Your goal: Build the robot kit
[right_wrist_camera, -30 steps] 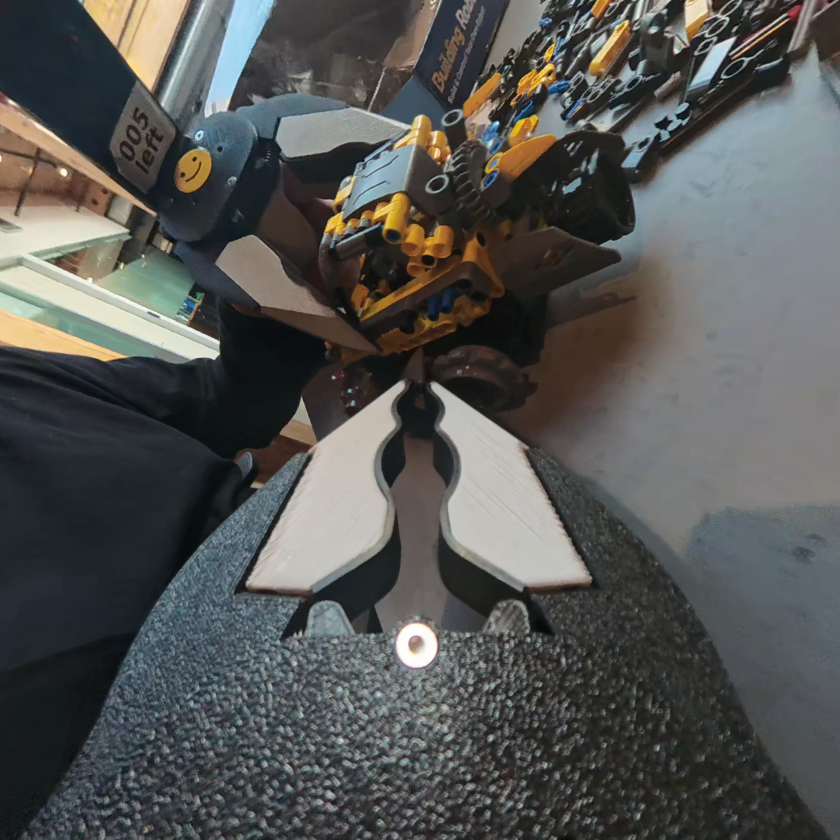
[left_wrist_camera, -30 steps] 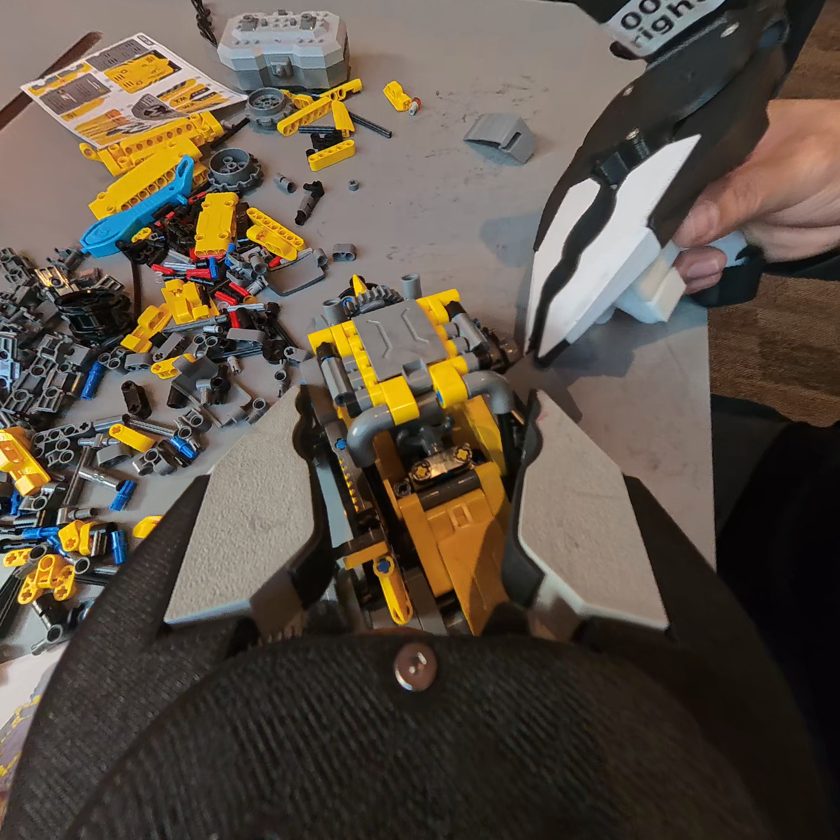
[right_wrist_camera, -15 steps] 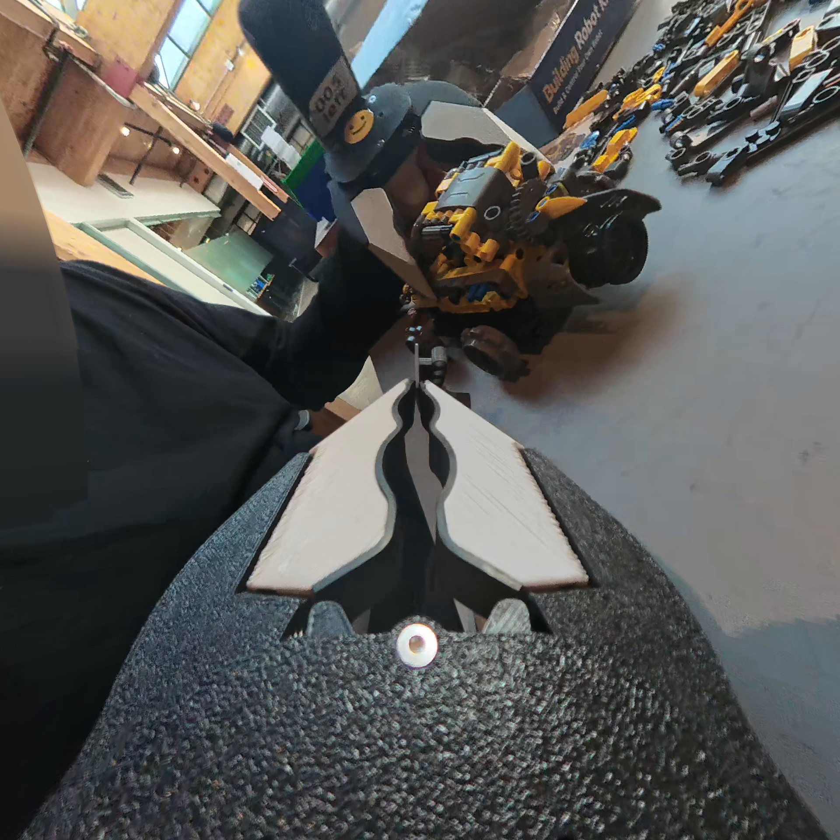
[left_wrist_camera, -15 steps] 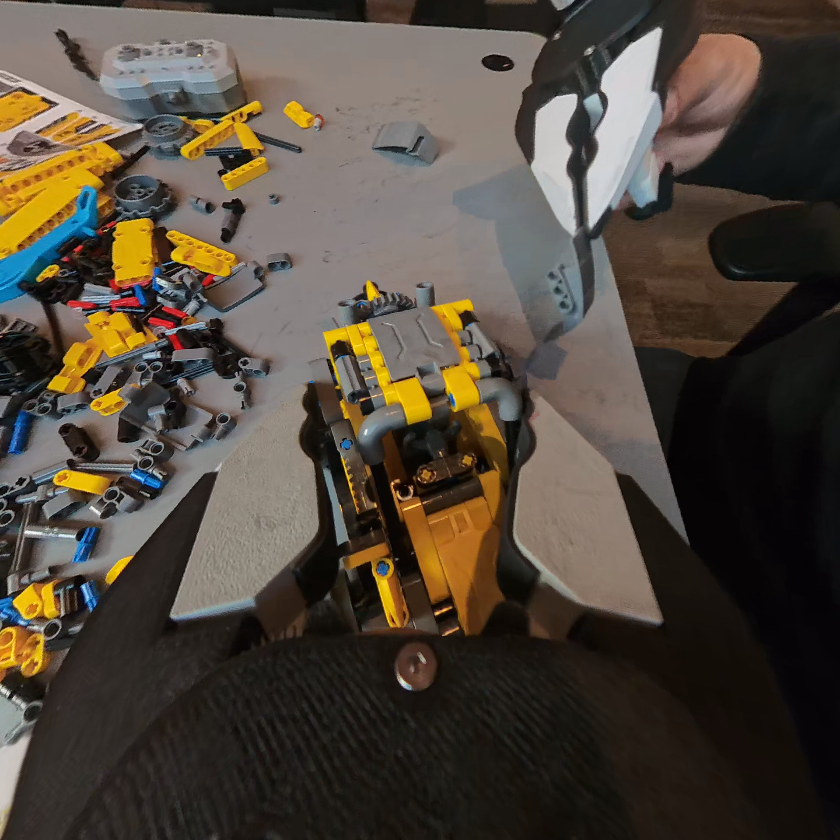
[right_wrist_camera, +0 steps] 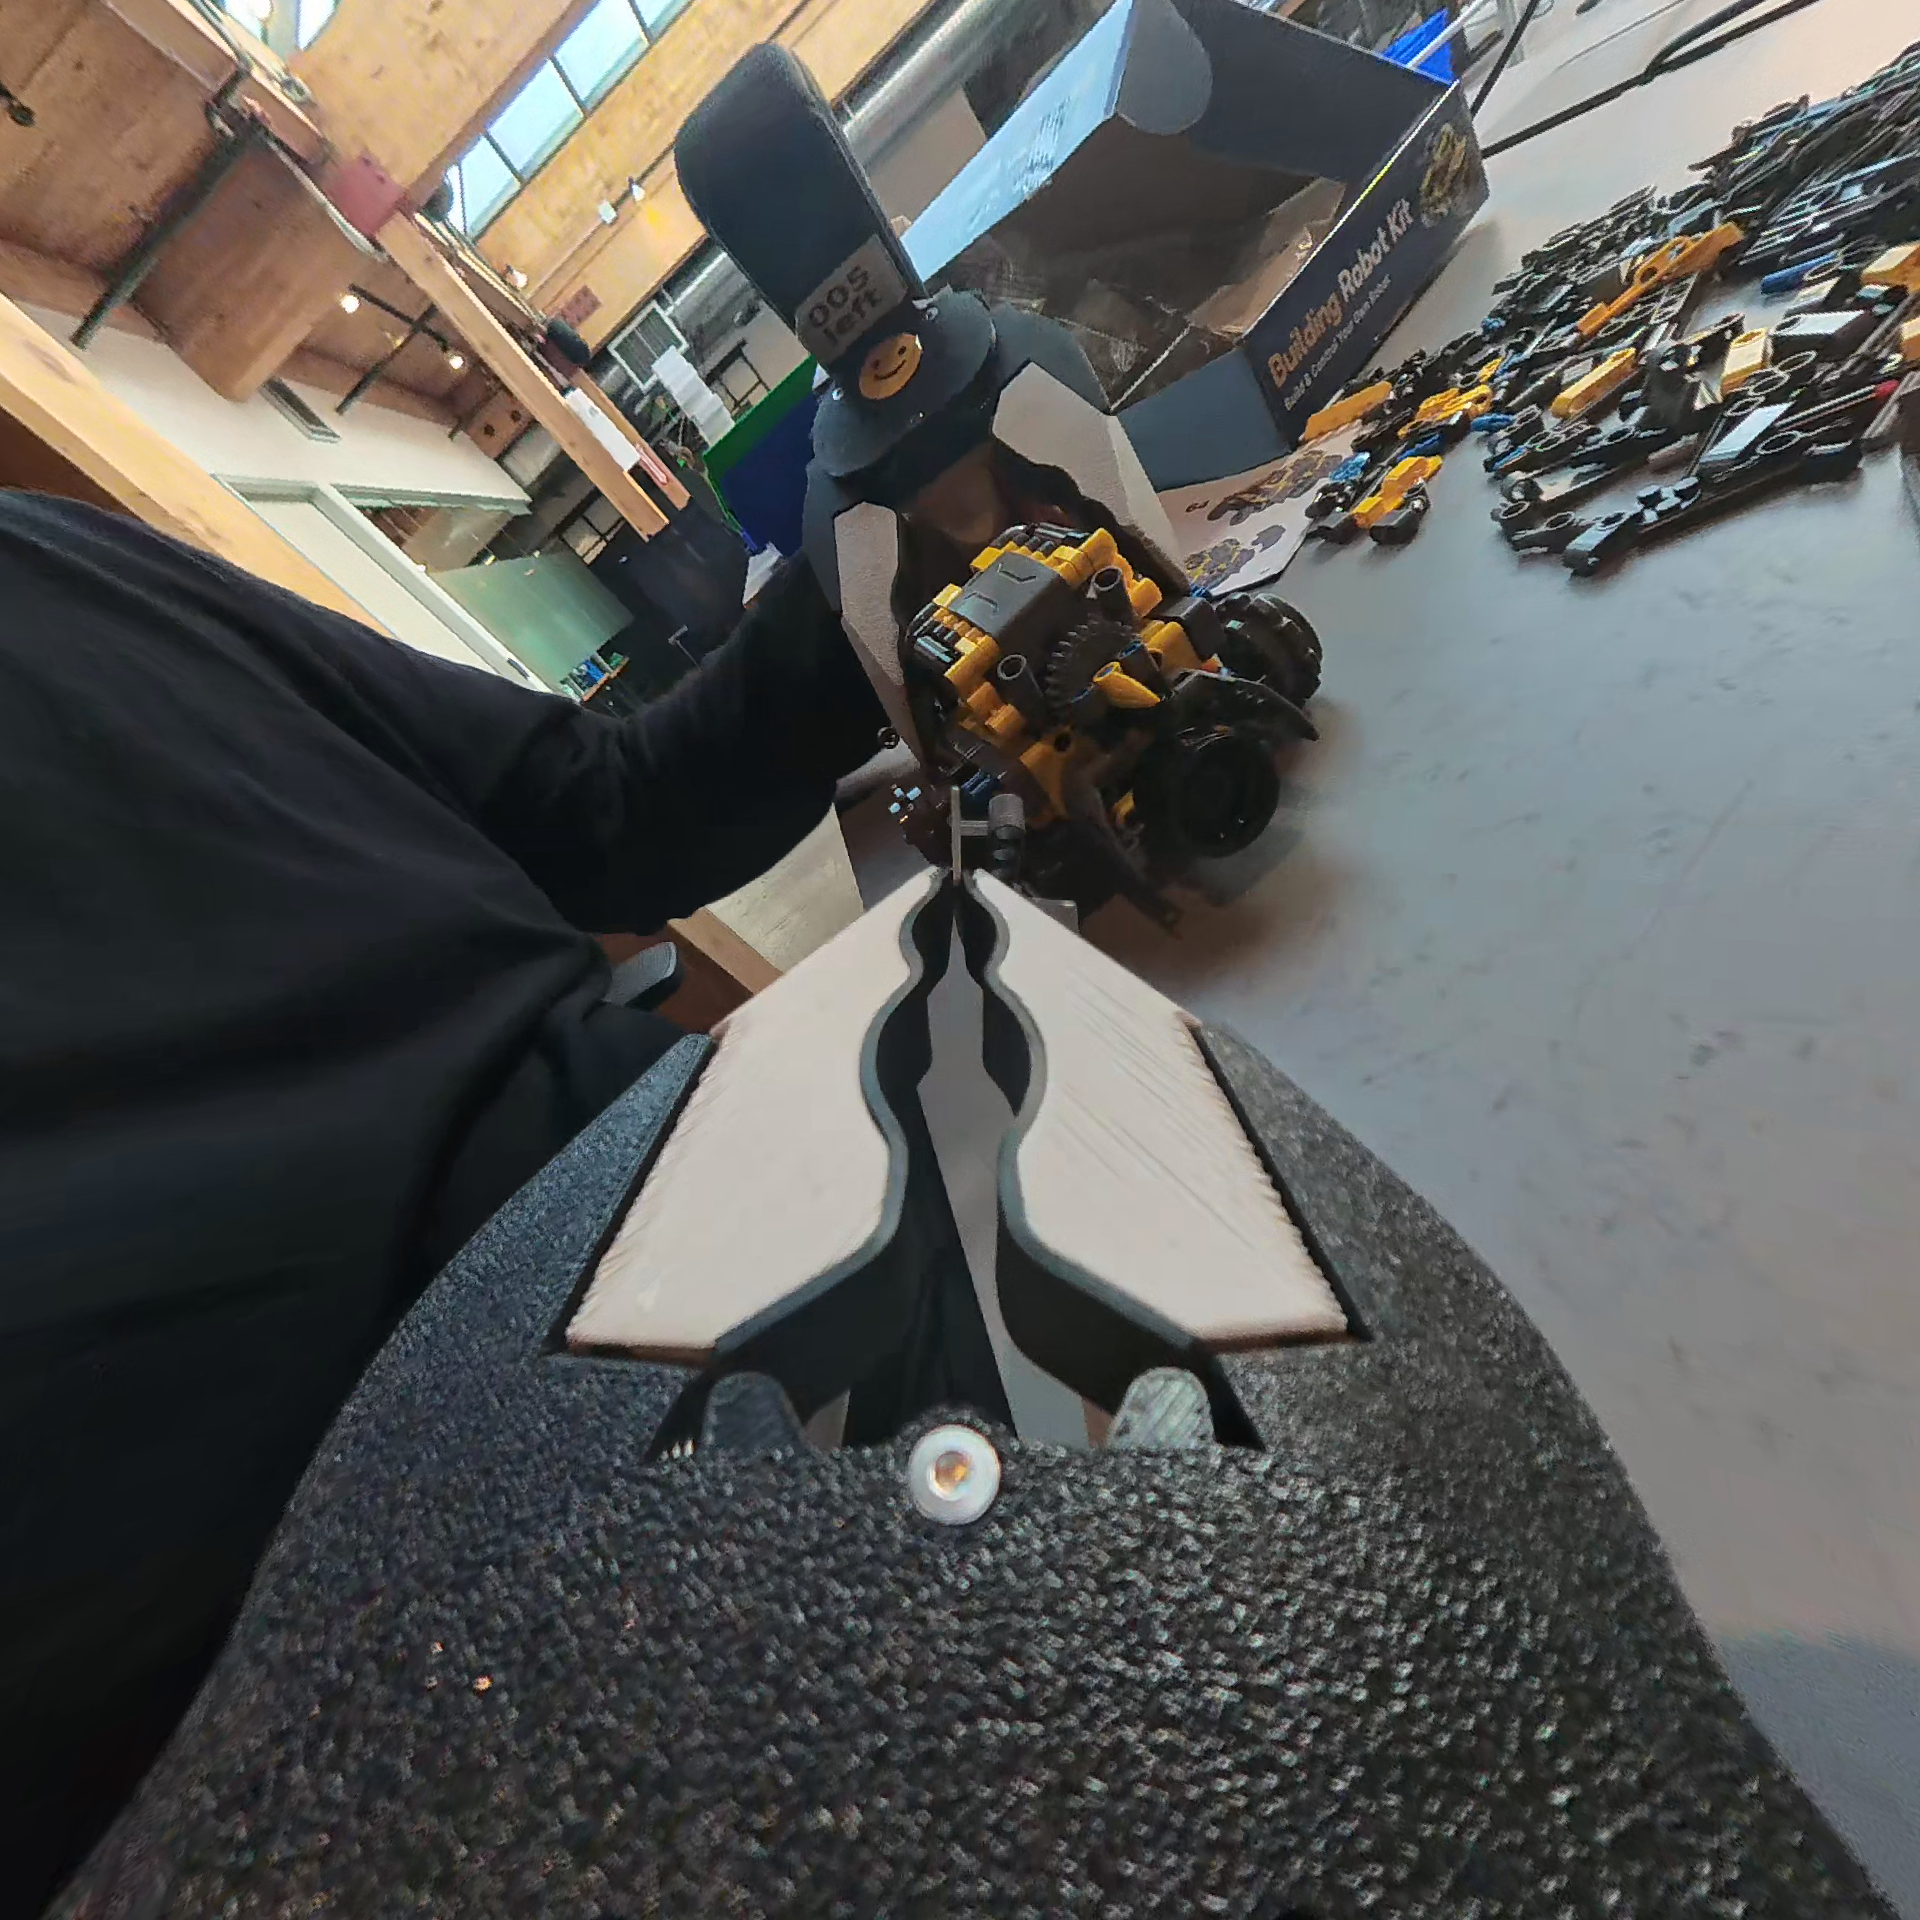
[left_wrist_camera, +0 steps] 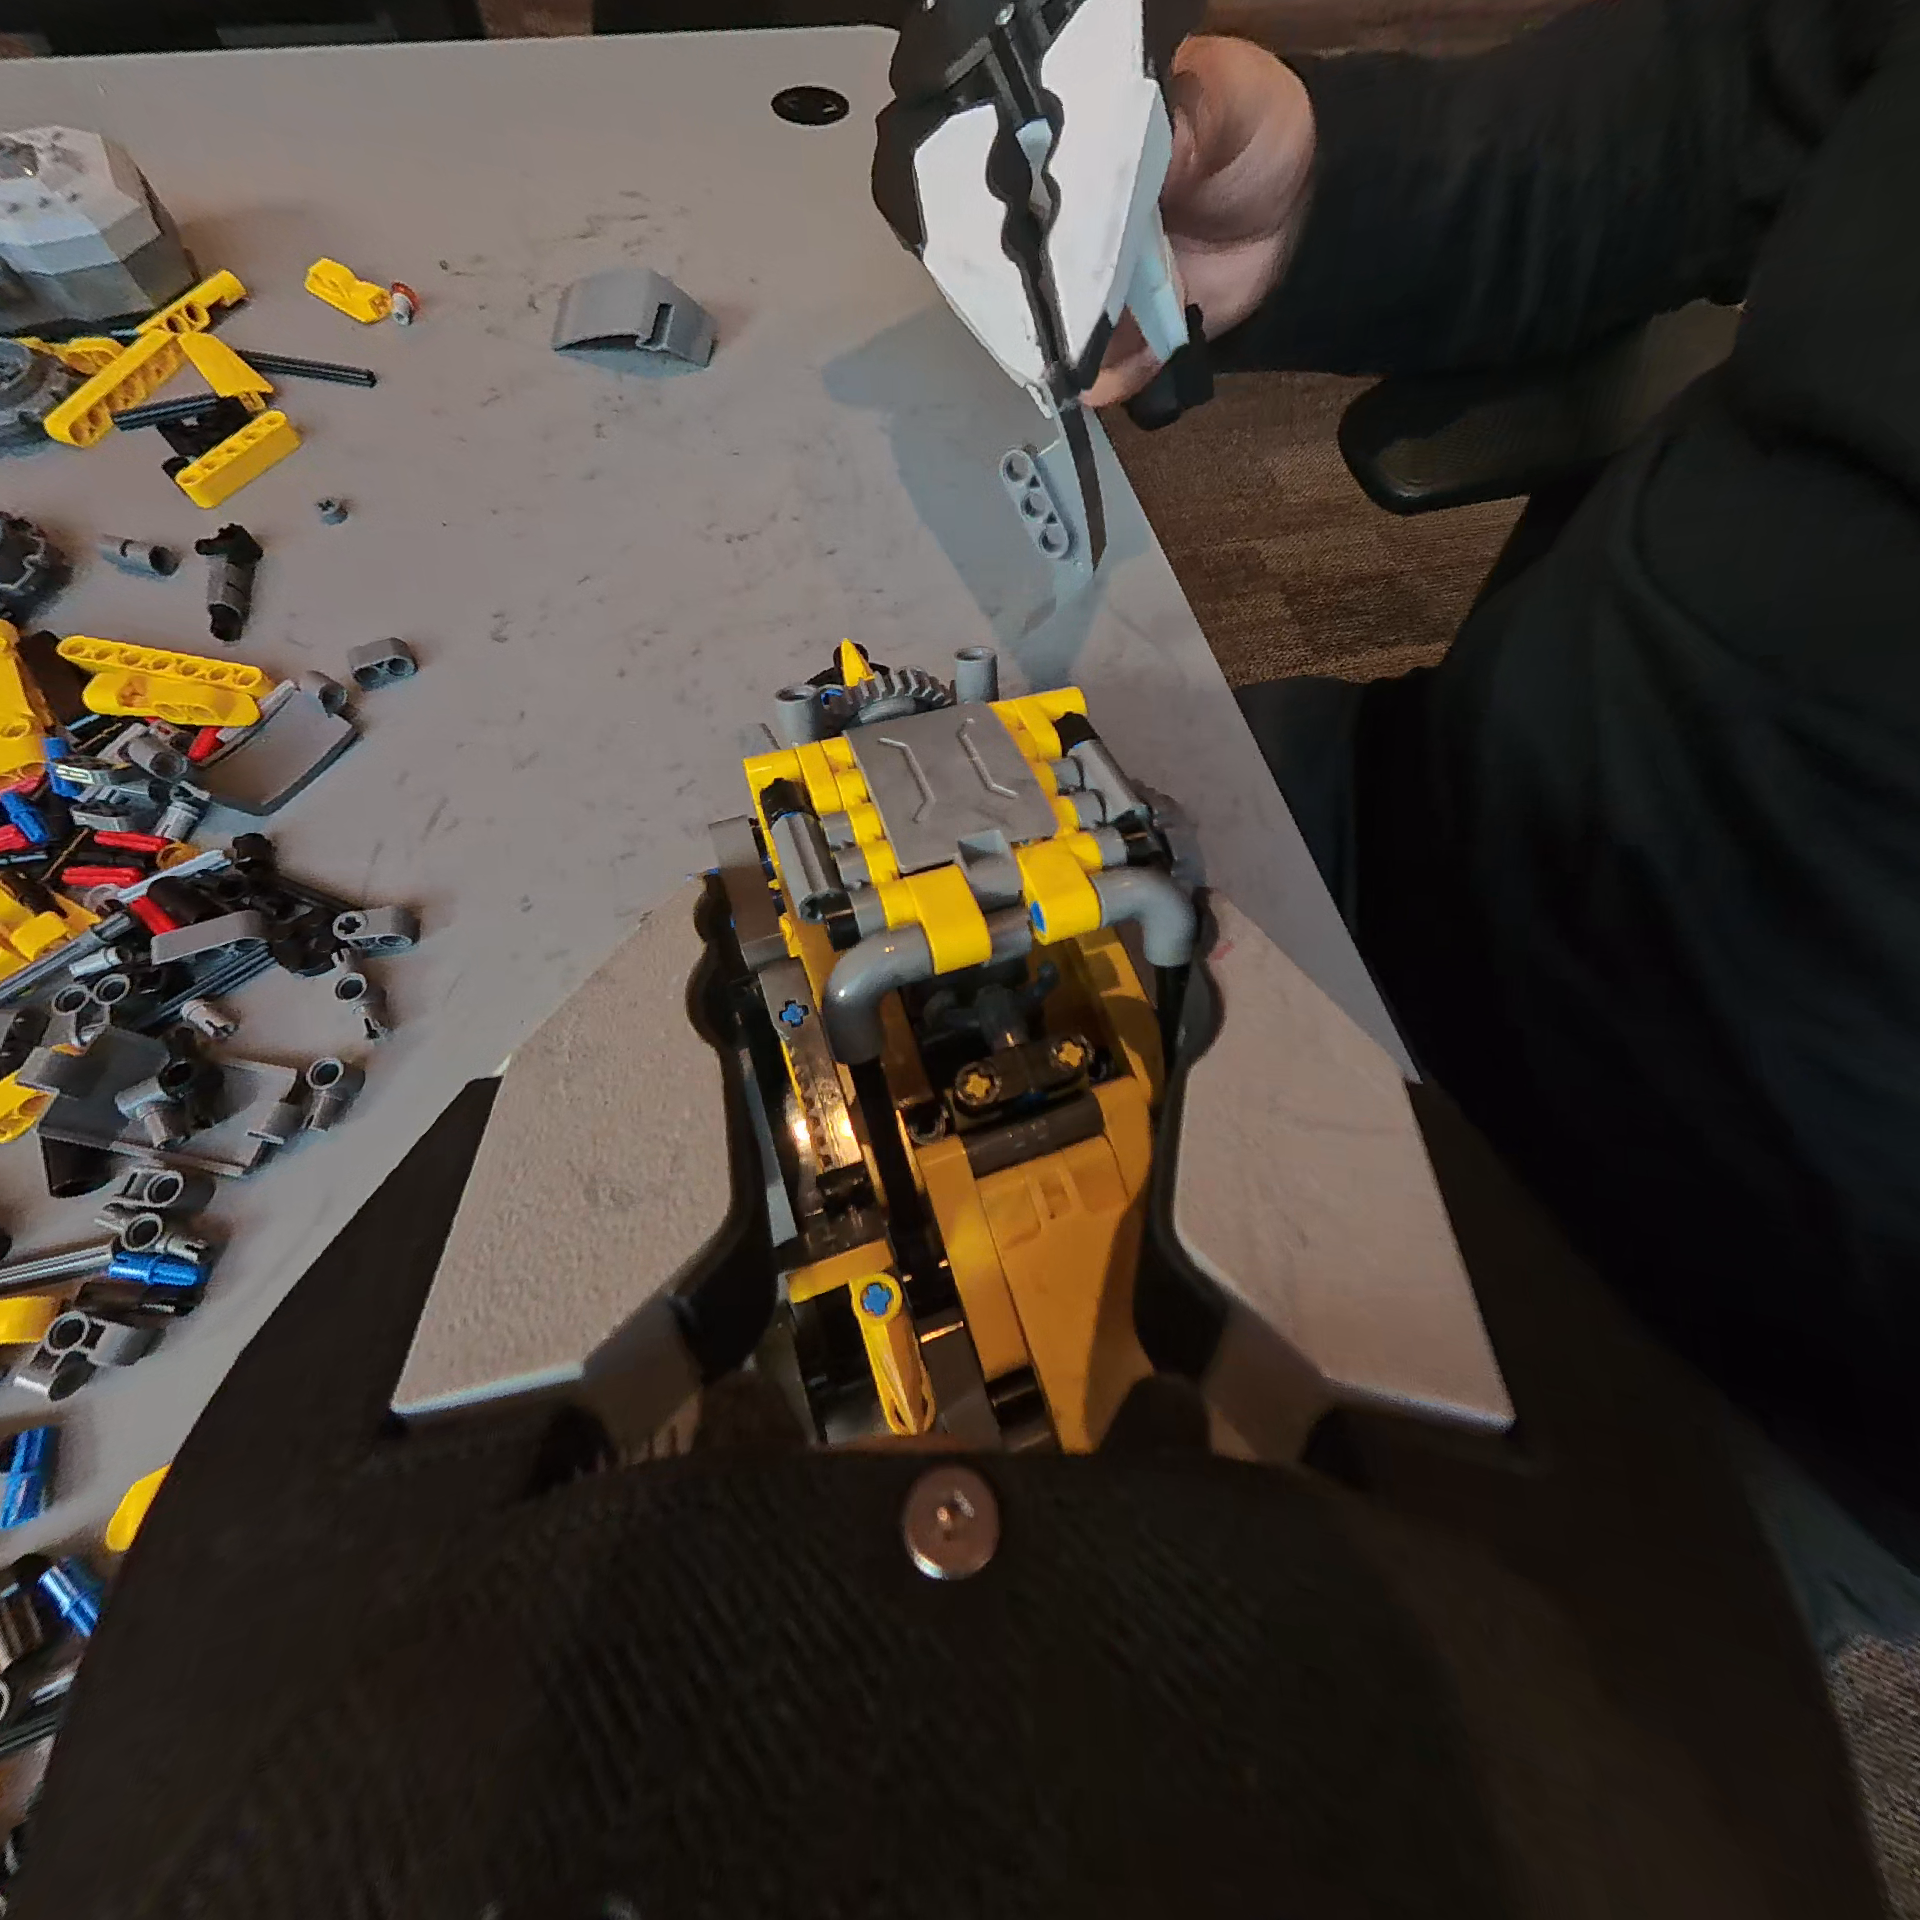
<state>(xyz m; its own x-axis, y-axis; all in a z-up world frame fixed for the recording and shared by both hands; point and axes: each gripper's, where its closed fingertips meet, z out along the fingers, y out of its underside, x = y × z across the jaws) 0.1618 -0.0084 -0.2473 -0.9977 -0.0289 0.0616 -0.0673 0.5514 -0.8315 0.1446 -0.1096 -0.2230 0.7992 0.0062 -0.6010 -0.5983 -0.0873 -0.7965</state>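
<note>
Left gripper (left_wrist_camera: pixel 951 935) clamped round yellow brick vehicle (left_wrist_camera: pixel 966 914) on grey table (left_wrist_camera: pixel 623 520) — right gripper (left_wrist_camera: pixel 1055 390) raised beyond it, pinching a grey holed panel (left_wrist_camera: pixel 1044 504).

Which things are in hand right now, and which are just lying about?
In hand: model in left gripper; grey beam in right gripper.
Lying about: loose parts, curved grey panel, grey block, kit box.
</note>
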